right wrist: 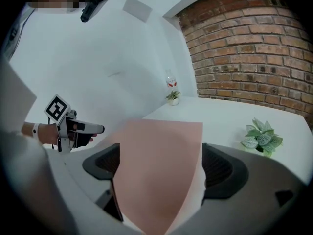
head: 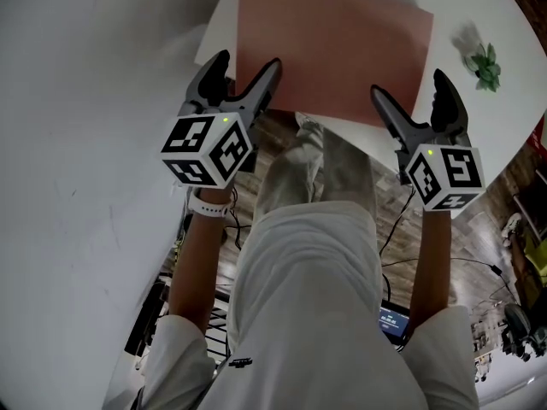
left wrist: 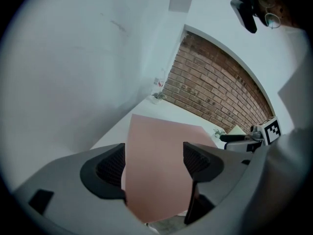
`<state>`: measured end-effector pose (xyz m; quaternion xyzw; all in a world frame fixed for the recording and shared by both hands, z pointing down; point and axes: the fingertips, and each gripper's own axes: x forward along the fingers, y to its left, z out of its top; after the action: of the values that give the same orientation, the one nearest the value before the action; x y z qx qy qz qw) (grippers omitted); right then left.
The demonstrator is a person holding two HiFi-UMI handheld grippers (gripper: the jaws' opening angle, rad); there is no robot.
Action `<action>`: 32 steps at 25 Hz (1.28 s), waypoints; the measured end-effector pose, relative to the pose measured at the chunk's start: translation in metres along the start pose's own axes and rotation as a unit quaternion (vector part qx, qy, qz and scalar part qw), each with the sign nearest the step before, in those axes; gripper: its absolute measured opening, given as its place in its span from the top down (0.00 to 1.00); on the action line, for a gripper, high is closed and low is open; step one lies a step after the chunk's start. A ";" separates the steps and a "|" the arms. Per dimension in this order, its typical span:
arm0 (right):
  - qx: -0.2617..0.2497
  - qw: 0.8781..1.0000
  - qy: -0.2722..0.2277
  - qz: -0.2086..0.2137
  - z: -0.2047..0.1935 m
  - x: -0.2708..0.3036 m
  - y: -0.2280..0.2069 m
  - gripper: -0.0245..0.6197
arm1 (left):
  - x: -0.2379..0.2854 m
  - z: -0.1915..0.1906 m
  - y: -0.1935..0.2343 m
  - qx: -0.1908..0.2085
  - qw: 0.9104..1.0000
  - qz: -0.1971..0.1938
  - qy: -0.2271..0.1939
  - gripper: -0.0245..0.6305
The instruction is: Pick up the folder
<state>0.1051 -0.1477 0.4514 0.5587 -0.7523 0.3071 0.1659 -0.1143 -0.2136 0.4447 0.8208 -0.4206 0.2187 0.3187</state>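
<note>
A pink folder (head: 333, 45) lies flat on the white table (head: 479, 118), its near edge along the table's front edge. My left gripper (head: 248, 62) is open at the folder's near left corner, one jaw over the bare table and the other over the folder. My right gripper (head: 408, 84) is open in the same way at the near right corner. In the left gripper view the folder (left wrist: 156, 170) fills the gap between the wide jaws of the left gripper (left wrist: 154, 163). The right gripper view shows the folder (right wrist: 156, 170) the same way for the right gripper (right wrist: 161, 163). Neither gripper presses on it.
A small green plant (head: 484, 65) stands on the table to the right of the folder. A tiny potted plant (right wrist: 172, 98) sits at the far corner by the brick wall (right wrist: 244, 58). A white wall runs along the left. My legs, cables and wooden floor lie below the table edge.
</note>
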 end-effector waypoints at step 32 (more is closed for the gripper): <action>0.113 0.990 0.074 0.033 -0.046 0.050 -0.026 0.14 | 0.048 -0.023 0.041 -0.062 0.997 -0.036 0.022 0.41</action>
<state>0.1093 -0.1601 0.5231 0.5245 -0.7165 0.4358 0.1471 -0.1237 -0.2421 0.5049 0.8092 -0.3967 0.1983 0.3855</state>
